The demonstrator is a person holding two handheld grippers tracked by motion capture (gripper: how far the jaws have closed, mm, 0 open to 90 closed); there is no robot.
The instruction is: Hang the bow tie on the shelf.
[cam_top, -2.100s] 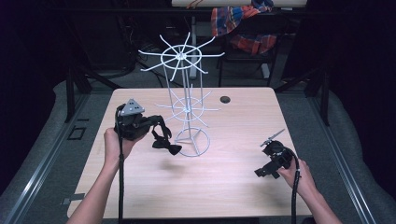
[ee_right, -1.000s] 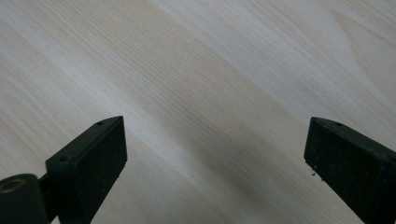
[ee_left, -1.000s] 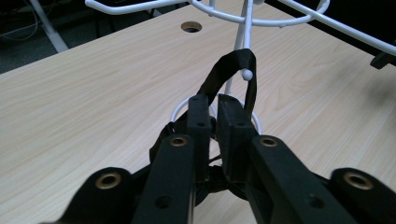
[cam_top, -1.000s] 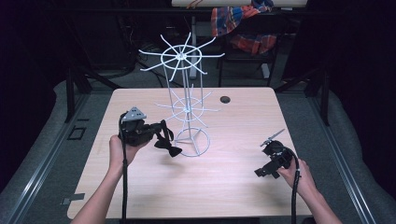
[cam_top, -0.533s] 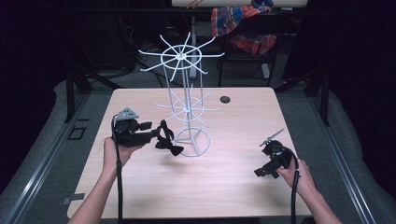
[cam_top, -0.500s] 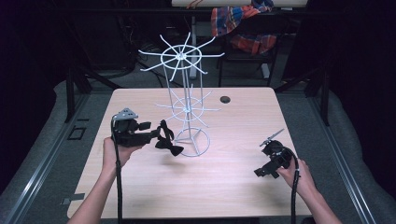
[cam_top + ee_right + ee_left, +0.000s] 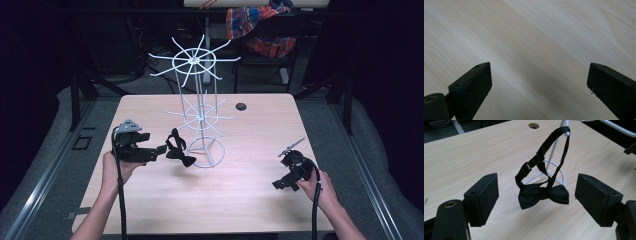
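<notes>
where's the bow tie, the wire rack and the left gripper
bow tie (image 7: 544, 196), left gripper view, on the bow's knot
wire rack (image 7: 193, 61), high view, on the top wheel's hub
left gripper (image 7: 161, 149), high view, between its fingertips

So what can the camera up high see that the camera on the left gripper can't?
The high view alone takes in the whole white wire rack with both wheels of spokes, the two forearms, the right gripper and the colourful cloth behind the table. The left gripper view alone shows its own two fingers close up, wide apart, and the strap's small buckle. Both show the black bow tie hanging by its strap from a rack spoke, the rack's ring base and the wooden table.
</notes>
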